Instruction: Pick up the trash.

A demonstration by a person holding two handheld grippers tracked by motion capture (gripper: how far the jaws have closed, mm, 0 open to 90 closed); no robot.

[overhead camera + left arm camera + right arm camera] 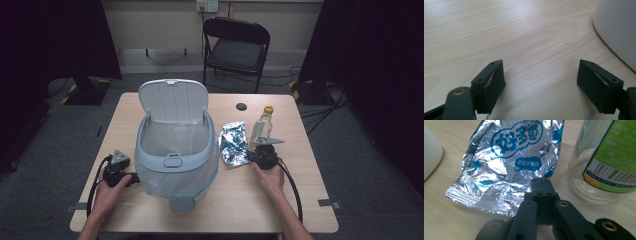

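Right gripper (541,187) pinched on the near edge of the foil snack wrapper (506,162), lying at three o'clock of the open bin (172,150), beside the bottle (604,157). Left gripper (541,82) spread wide, empty. Best lifted slowly, clear of the bottle, then carried over the rim.

Left gripper view: left gripper (541,82), jaws wide apart w/ nothing btwn them, low over pale wood table (499,32). White bin wall (619,27) curves in at upper-right corner, near right-hand jaw.
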